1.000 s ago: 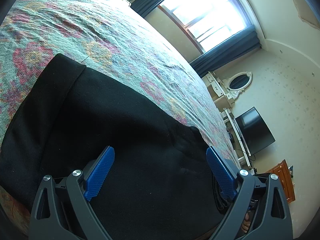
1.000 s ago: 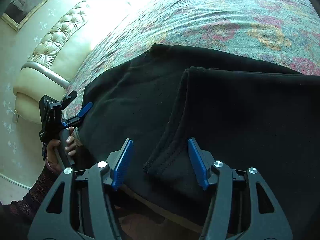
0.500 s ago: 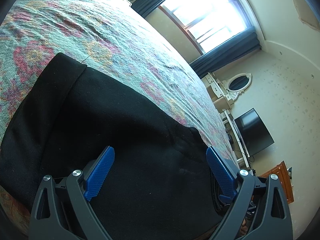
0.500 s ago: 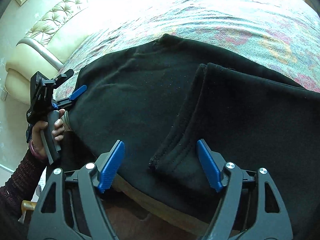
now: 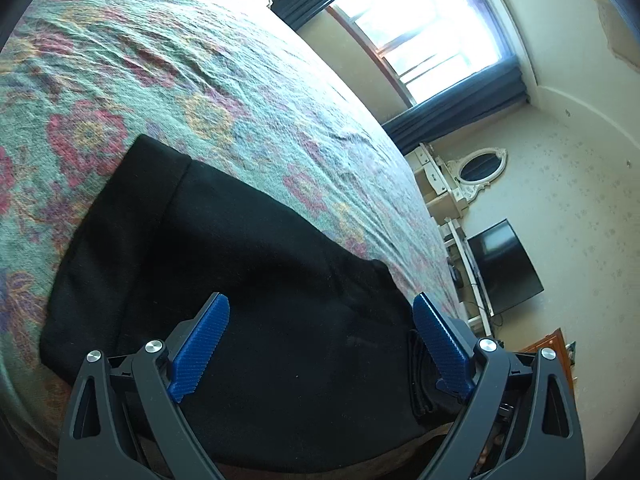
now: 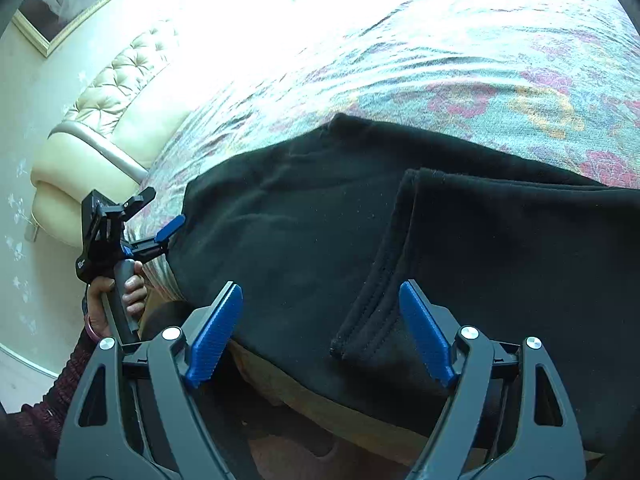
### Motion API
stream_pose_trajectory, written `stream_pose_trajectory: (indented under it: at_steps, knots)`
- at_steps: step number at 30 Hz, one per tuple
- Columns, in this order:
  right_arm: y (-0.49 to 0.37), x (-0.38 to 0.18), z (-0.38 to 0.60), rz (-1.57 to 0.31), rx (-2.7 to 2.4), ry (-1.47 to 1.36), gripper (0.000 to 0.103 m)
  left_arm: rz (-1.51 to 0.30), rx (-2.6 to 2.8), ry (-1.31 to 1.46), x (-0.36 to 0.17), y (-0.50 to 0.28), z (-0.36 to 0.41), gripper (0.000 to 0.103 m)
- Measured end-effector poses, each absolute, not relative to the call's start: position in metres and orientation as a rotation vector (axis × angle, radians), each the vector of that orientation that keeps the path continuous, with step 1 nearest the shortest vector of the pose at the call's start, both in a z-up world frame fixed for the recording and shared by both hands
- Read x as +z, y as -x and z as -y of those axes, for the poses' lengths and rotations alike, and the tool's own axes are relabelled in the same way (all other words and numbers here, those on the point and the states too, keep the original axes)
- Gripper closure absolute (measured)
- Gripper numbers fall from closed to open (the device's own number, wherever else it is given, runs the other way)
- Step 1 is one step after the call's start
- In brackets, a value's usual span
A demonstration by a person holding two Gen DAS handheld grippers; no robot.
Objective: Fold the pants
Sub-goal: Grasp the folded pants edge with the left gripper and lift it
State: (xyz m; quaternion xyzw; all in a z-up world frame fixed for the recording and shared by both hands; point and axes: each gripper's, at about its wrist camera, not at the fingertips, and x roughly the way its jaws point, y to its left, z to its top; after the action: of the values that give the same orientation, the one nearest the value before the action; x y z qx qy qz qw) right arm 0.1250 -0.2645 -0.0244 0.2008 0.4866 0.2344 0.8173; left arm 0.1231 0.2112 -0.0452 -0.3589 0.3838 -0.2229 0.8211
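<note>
The black pants (image 6: 460, 240) lie on the bed (image 6: 460, 60) near its edge, already folded over themselves, with both claws, left (image 5: 320, 344) and right (image 6: 320, 332), spread apart and holding nothing, the right one's jaws having just been opening; perhaps one fold remains.

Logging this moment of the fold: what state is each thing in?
Black pants: folded over, flat on the bedspread, held by neither gripper.
Left gripper: open, empty.
Right gripper: open, jaws just widened, hem between them untouched.
Curtains: drawn aside.
TV: off.
</note>
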Motion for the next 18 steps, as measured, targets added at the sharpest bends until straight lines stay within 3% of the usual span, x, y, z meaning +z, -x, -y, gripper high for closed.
stream_pose_trajectory:
  at_steps: [9,18]
  knots:
    - [-0.119,-0.037,0.269,-1.061,0.514,-0.588,0.021,-0.898,-0.410,0.844,-0.067,-0.139,-0.317,0.011]
    - [-0.107,-0.032,0.265,-1.067,0.536,-0.636,0.021,-1.026,-0.546,0.664,-0.081,-0.171,-0.285,0.011]
